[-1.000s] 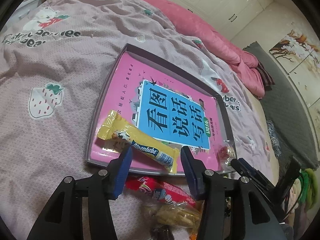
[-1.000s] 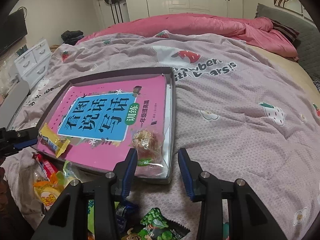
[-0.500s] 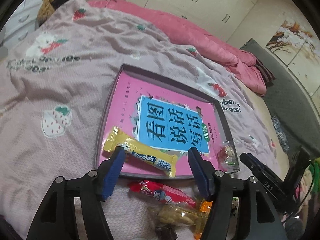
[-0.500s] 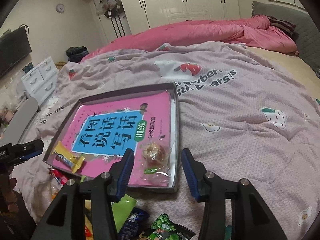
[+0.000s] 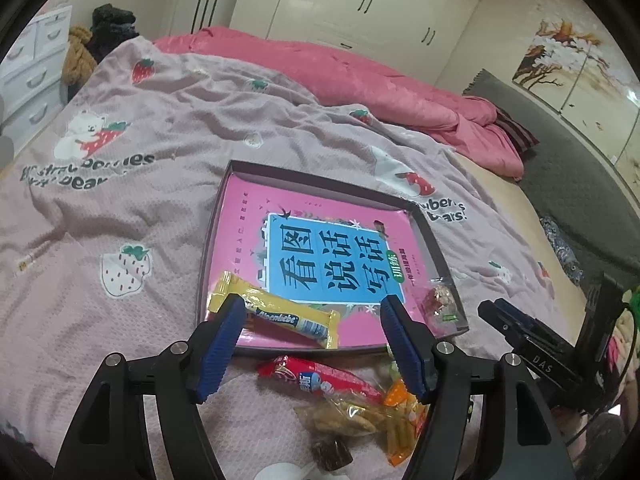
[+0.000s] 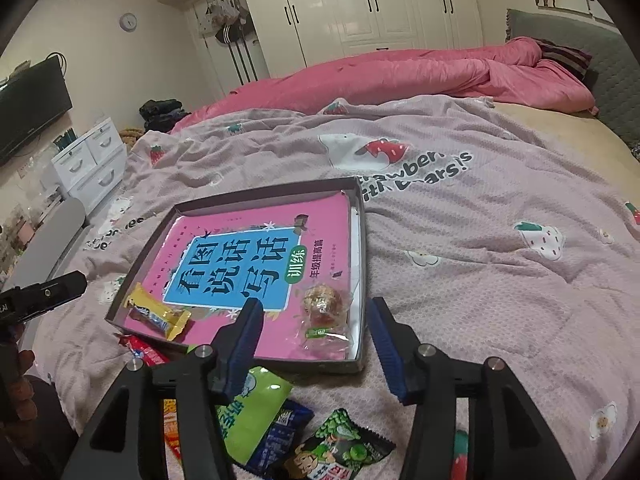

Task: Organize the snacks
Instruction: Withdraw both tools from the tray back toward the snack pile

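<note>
A shallow grey tray [image 5: 320, 178] [image 6: 256, 197] lined with a pink and blue book cover lies on the bed. In it lie a yellow wafer bar [image 5: 280, 314] [image 6: 160, 316] and a clear bag of sweets [image 5: 440, 304] [image 6: 326, 320]. My left gripper [image 5: 312, 320] is open and empty, above the tray's near edge. In front of the tray lie a red packet [image 5: 320, 376], a clear biscuit bag [image 5: 352, 416] and an orange packet [image 5: 400, 428]. My right gripper [image 6: 316, 328] is open and empty, above a green packet [image 6: 252, 412], a blue packet [image 6: 280, 432] and a green pea packet [image 6: 340, 448].
The bed carries a lilac strawberry blanket [image 5: 140, 208] and a pink duvet [image 6: 400, 76] at the far side. White drawers [image 6: 92, 164] stand to the left of the bed. The other gripper shows at each view's edge [image 5: 532, 344] [image 6: 36, 300].
Both grippers have drawn back and risen from the tray and opened wider. The yellow bar and the sweets bag stay in the tray.
</note>
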`<state>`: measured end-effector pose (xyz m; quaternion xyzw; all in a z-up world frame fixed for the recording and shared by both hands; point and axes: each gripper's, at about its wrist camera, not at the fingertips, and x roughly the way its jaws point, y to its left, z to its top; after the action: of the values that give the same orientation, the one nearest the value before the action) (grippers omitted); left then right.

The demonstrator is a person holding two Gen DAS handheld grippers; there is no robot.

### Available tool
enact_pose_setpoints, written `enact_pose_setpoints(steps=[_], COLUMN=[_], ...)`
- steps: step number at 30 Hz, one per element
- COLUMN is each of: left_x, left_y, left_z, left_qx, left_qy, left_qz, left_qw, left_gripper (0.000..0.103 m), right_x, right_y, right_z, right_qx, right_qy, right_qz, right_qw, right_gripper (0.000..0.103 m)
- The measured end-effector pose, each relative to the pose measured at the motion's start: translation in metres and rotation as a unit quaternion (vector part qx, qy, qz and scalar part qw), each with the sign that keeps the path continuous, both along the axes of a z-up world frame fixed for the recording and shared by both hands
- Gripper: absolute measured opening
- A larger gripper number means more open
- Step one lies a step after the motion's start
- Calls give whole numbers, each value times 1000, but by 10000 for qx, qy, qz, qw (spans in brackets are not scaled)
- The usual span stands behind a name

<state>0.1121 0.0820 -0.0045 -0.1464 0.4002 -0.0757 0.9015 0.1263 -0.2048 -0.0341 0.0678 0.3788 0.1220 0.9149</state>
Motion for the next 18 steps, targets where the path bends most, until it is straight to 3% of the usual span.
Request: enact_pose_setpoints(steps=[18], left_x=[-23], left_y=[-9], left_z=[13], left_qx=[318], left_qy=[-116], left_qz=[-199], left_qw=[9992], left_gripper=[74], right_x=[-26], right_y=[-8], right_z=[10], right_qx=[125], right_qy=[44], right_qz=[-204], right_qw=[9997], right_gripper=[59])
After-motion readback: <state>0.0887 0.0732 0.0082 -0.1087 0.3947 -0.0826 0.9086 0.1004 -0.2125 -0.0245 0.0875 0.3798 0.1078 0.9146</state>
